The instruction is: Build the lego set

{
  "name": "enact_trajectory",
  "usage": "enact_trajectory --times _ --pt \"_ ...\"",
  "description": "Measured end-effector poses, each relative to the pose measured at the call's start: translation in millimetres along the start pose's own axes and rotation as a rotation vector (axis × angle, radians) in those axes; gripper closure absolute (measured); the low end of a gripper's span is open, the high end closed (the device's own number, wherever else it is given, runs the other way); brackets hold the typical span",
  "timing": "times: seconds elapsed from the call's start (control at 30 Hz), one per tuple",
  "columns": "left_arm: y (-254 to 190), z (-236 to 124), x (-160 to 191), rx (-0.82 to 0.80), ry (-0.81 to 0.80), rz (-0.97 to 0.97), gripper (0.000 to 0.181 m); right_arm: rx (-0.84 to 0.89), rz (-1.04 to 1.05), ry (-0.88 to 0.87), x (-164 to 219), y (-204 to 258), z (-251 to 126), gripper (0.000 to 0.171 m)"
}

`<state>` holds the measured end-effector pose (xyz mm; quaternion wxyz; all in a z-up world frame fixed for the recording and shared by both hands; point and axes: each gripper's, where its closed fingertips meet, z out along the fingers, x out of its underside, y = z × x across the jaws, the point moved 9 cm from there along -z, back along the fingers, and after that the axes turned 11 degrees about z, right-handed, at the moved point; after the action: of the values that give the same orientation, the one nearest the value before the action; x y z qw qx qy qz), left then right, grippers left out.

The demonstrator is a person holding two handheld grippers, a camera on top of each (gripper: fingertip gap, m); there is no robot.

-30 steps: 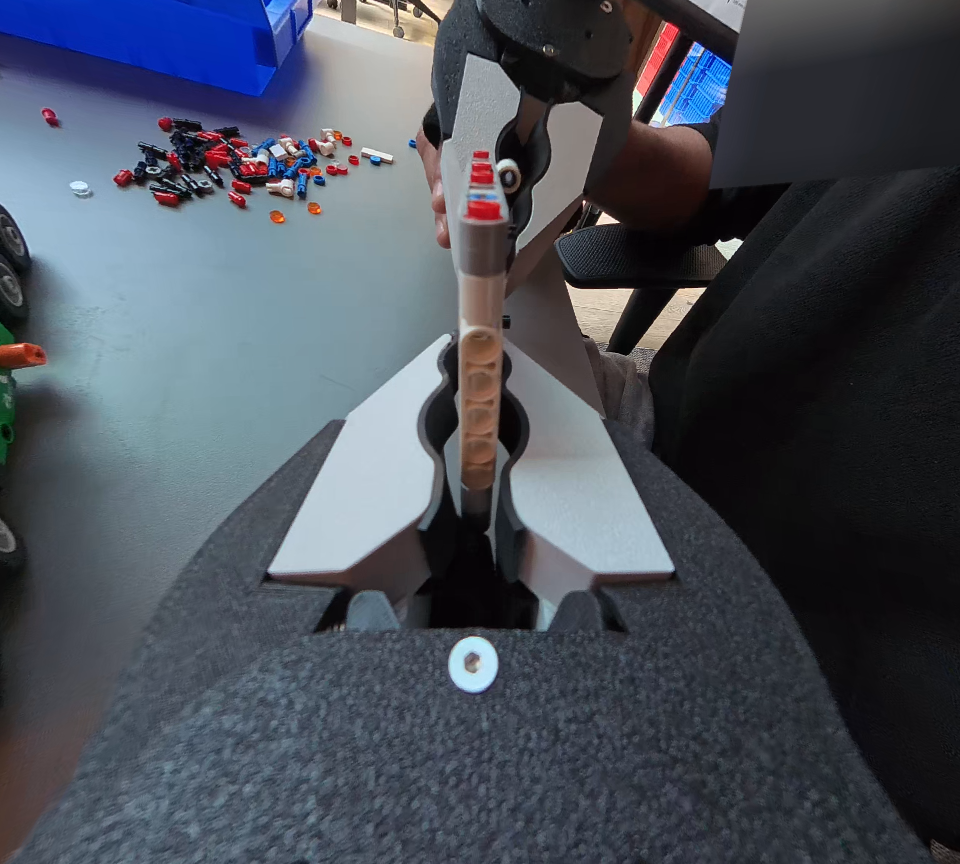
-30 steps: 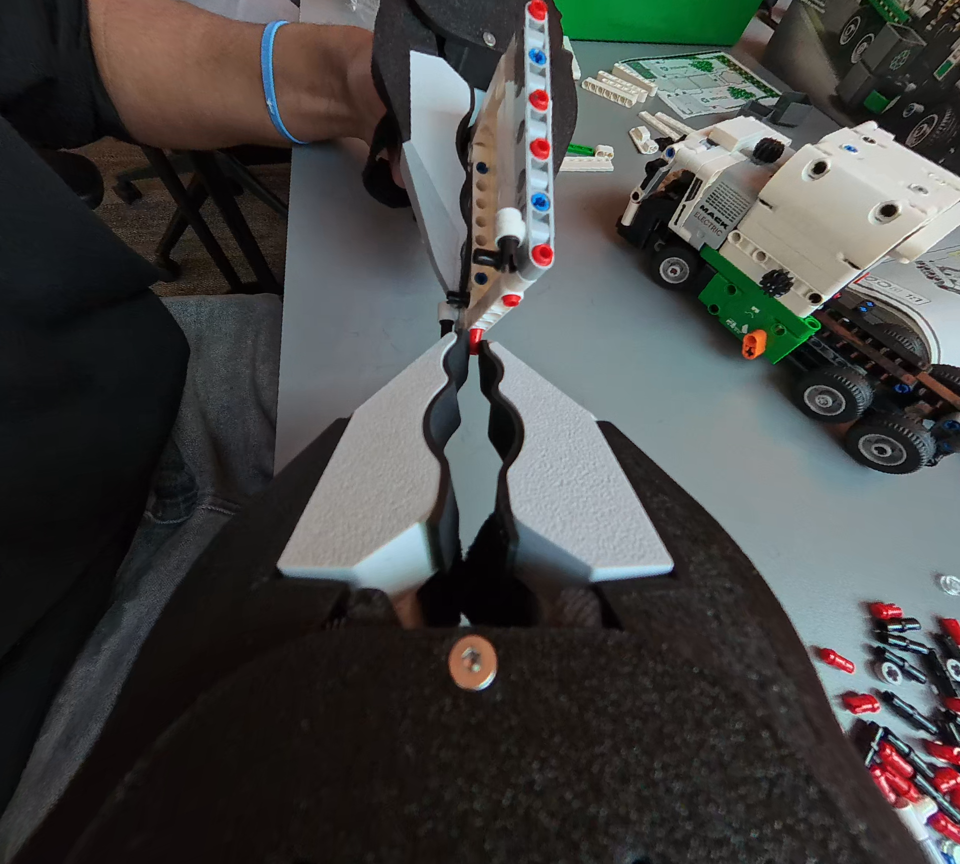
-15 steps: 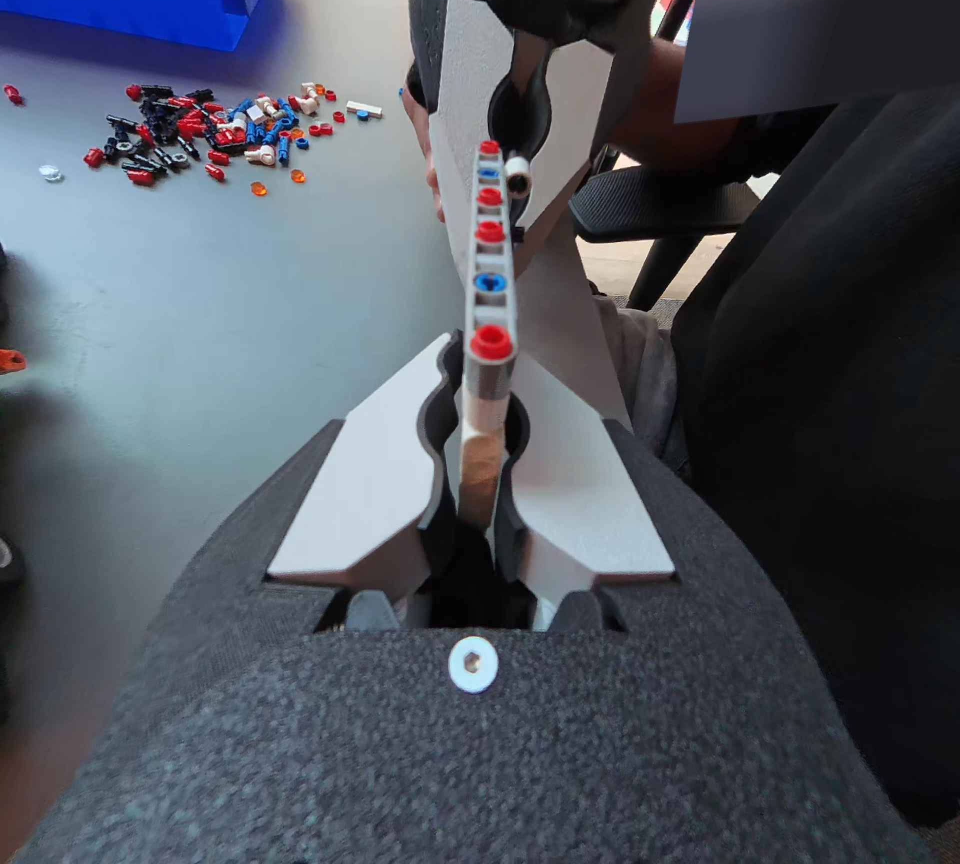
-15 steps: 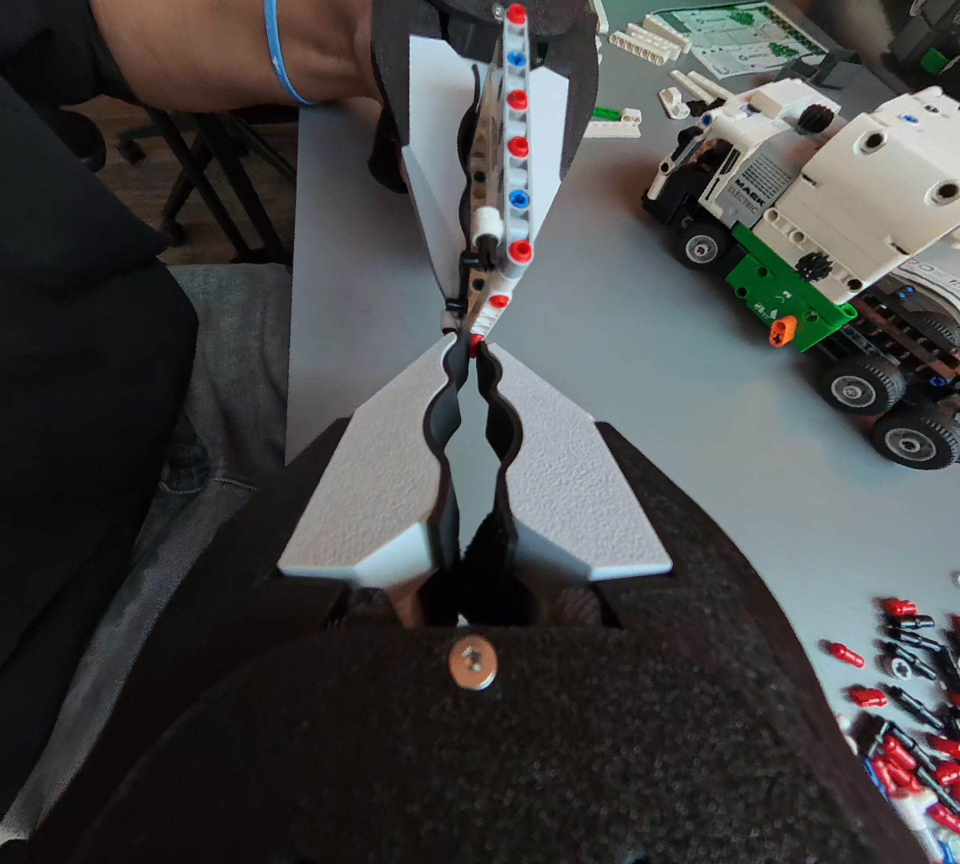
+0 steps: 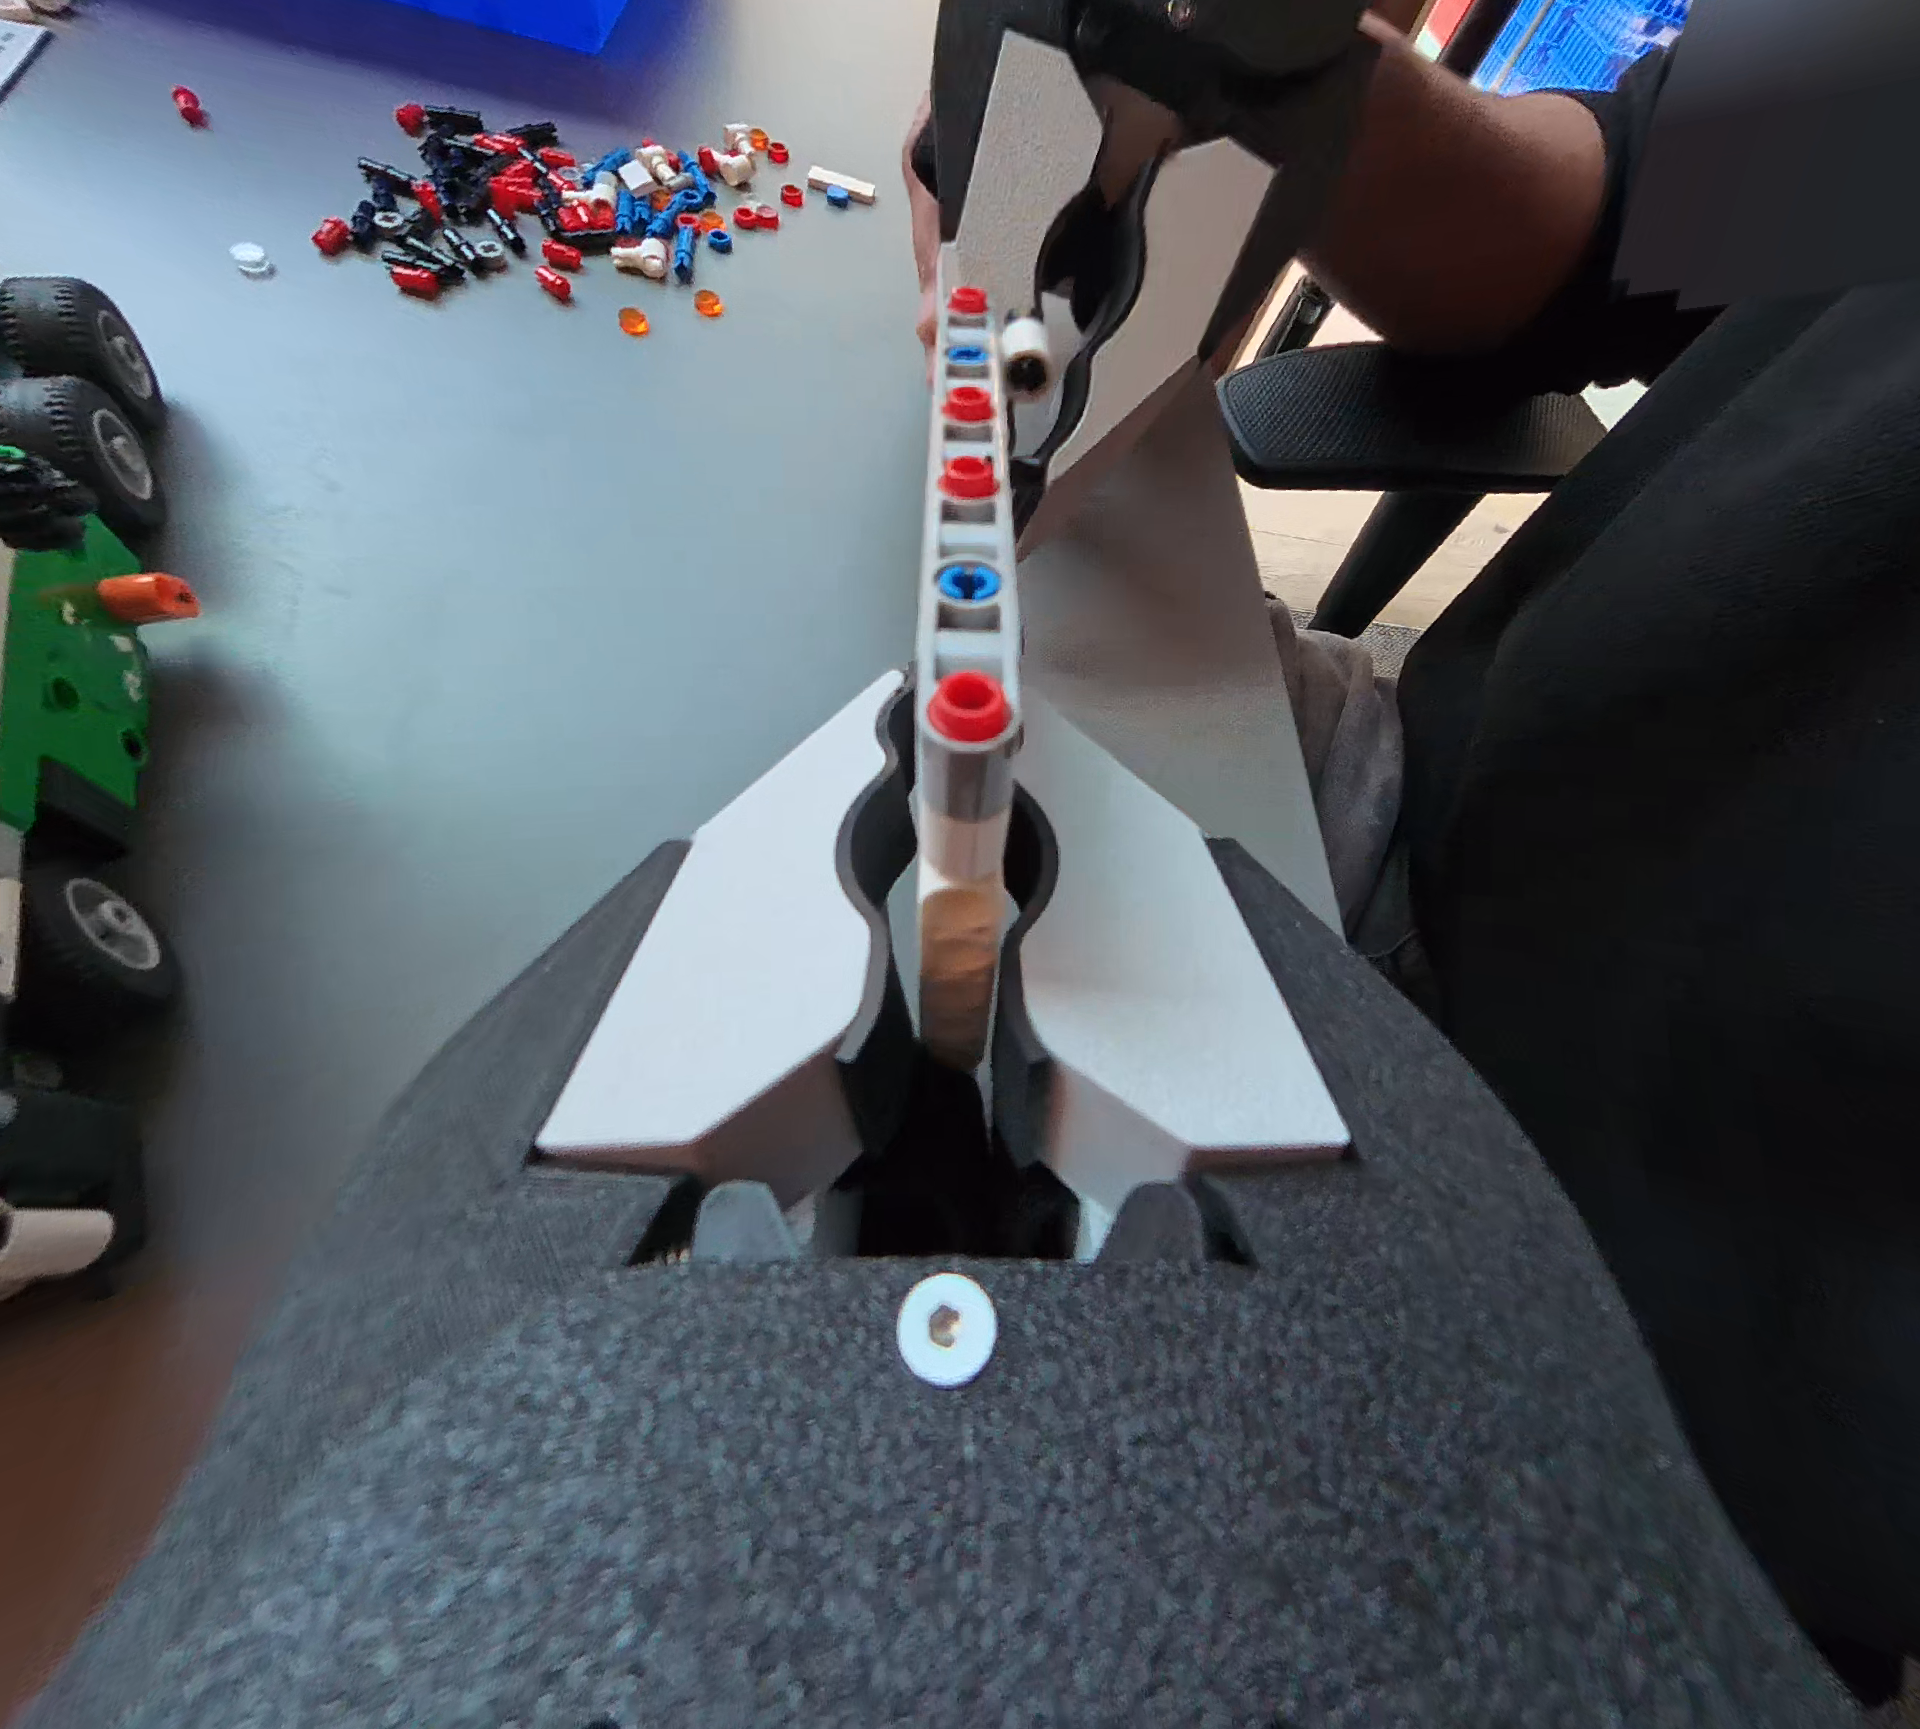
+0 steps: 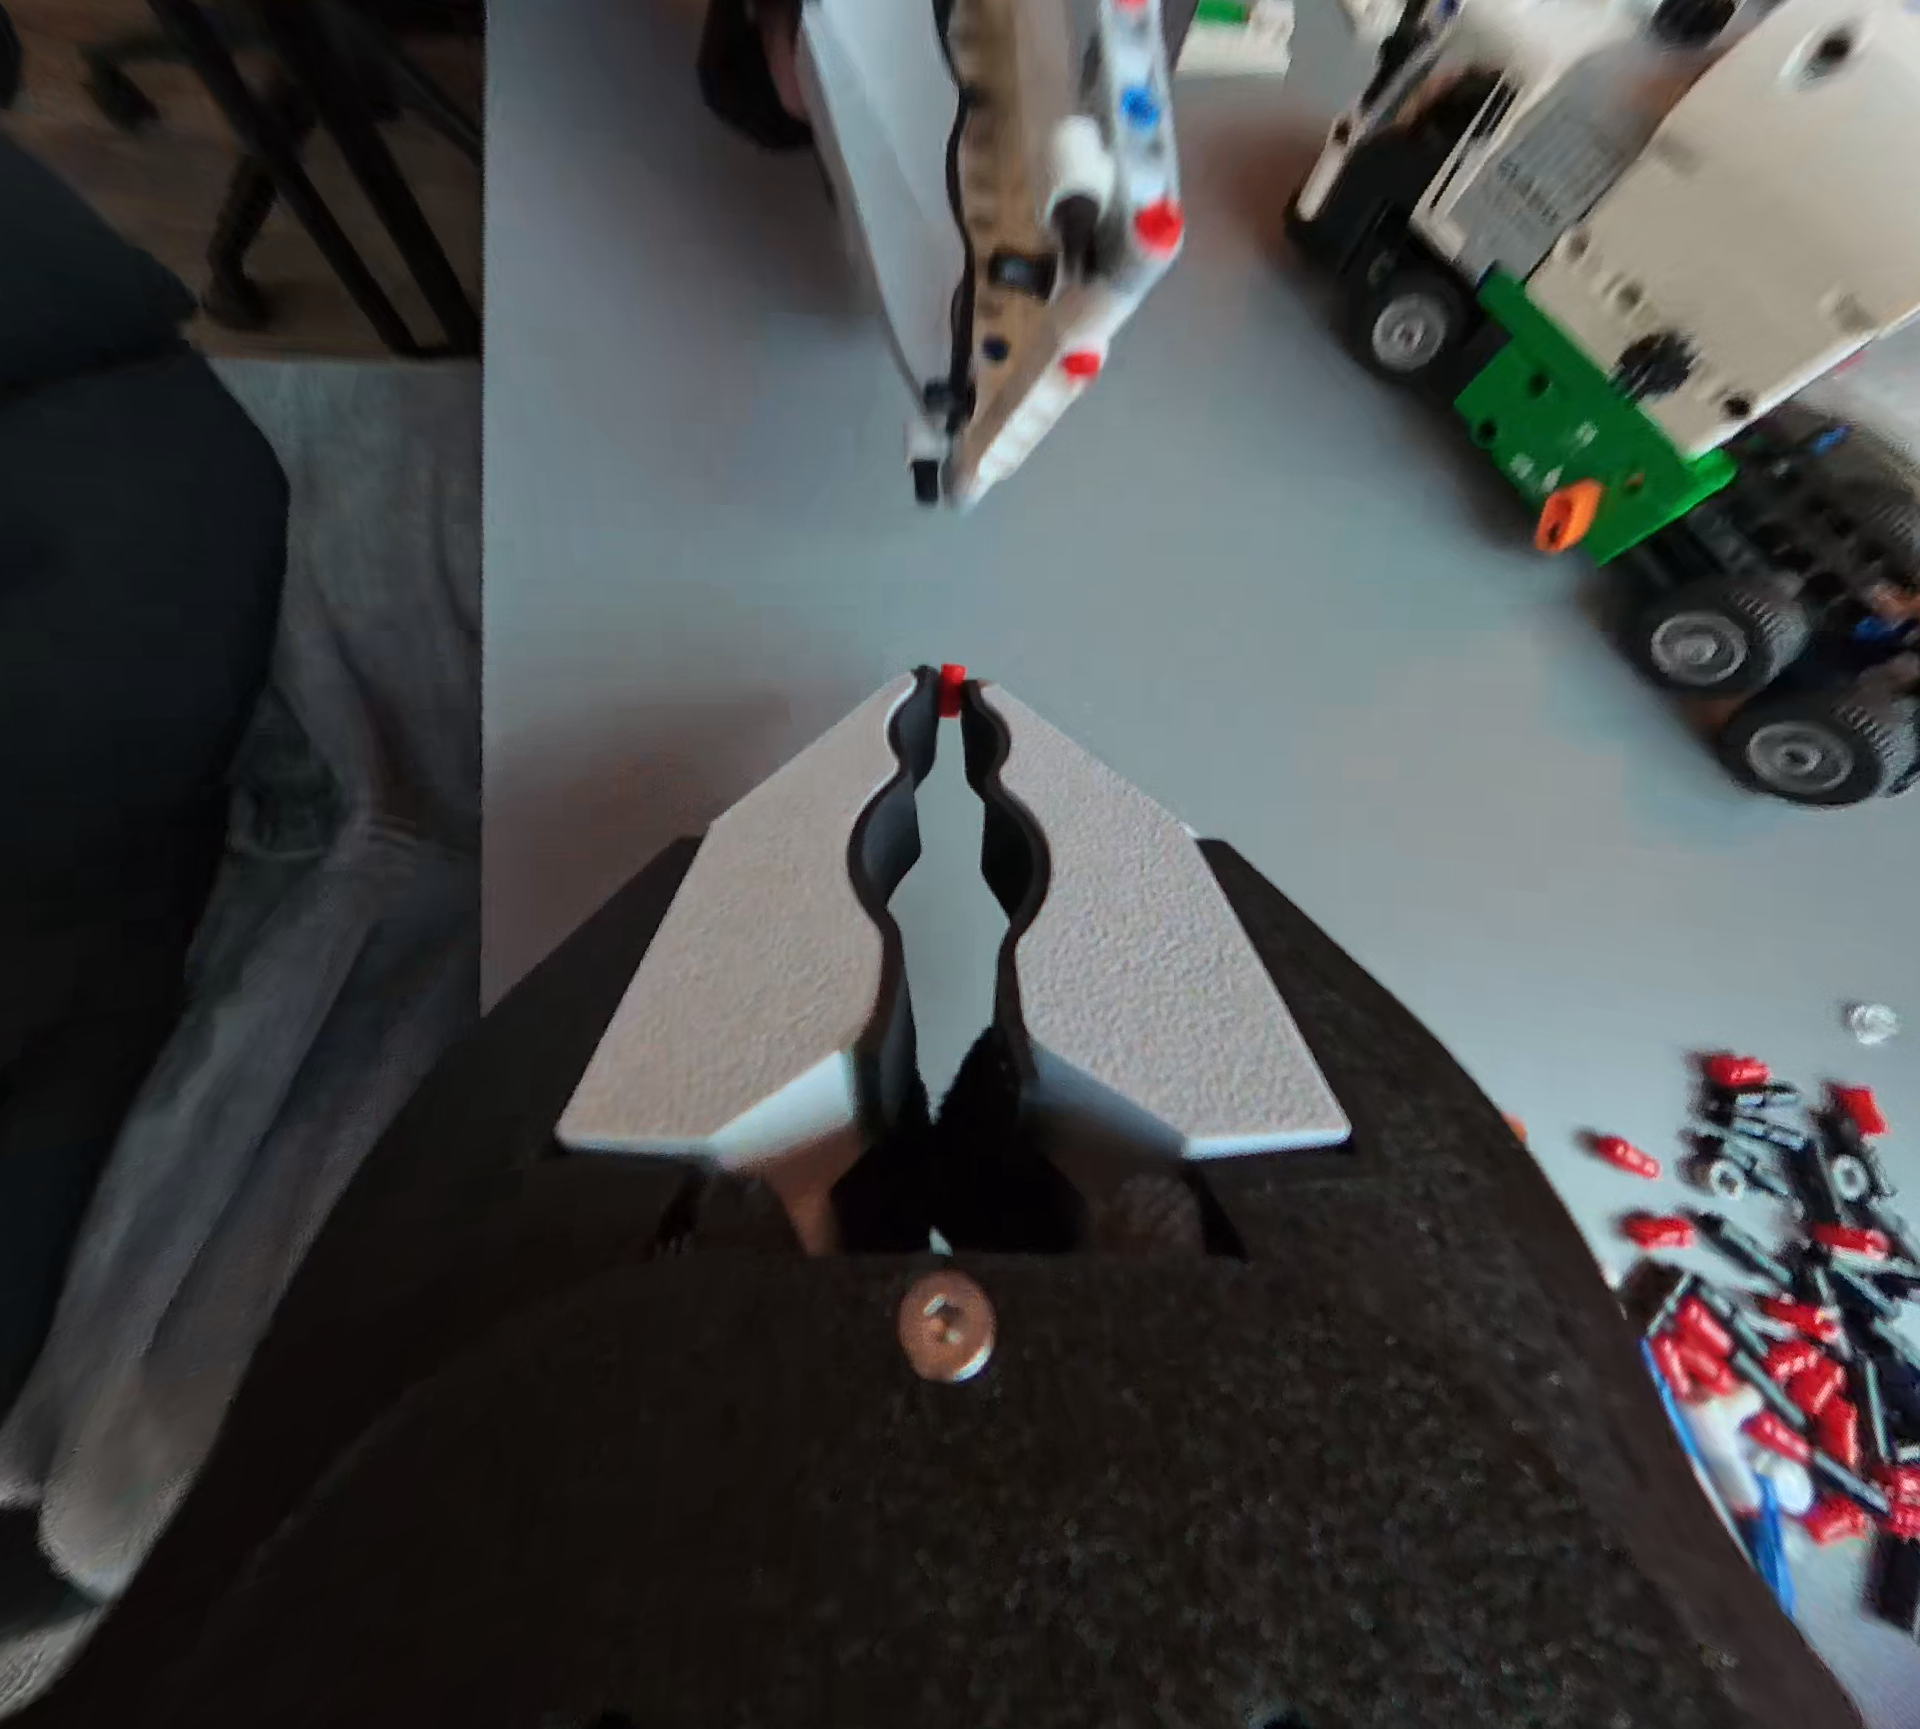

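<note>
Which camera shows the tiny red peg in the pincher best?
The right wrist view: the red peg sits pinched at the tips of the right gripper, sharp against the grey table. In the left wrist view that gripper appears farther off, and the peg cannot be seen.

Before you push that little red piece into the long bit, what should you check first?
1. Left gripper shut on the beam assembly: ok.
2. Right gripper shut on the red pin: ok, but only at the very tips.
3. Pin lined up with the assembly: not ok; there is a clear gap and the assembly sits tilted.
4. Free hole for the pin: cannot tell; the right wrist view is blurred.
5. Truck out of the way: ok, off to one side.
</note>
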<state>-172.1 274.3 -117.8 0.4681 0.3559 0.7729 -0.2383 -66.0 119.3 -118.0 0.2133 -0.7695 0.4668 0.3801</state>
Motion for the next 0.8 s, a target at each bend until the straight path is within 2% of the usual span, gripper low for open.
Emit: enact_trajectory --times 0.13,0.27,0.37,0.8 --pt "3.6 -0.6 2.1 -0.012 0.015 -0.032 0.175 -0.011 0.005 0.159 17.2 -4.2 0.3 0.168" --pt "2.8 1.8 2.9 -0.008 0.036 -0.028 0.175 -0.023 0.01 0.158 19.8 -5.7 -0.1 0.166" --pt "1.6 2.2 3.0 -0.01 0.041 -0.016 0.175 -0.023 0.025 0.135 21.1 -8.0 -0.6 0.158" --pt "-1.4 3.7 3.7 0.003 0.056 -0.001 0.175 -0.06 0.066 0.067 28.8 -4.3 -5.1 0.158"
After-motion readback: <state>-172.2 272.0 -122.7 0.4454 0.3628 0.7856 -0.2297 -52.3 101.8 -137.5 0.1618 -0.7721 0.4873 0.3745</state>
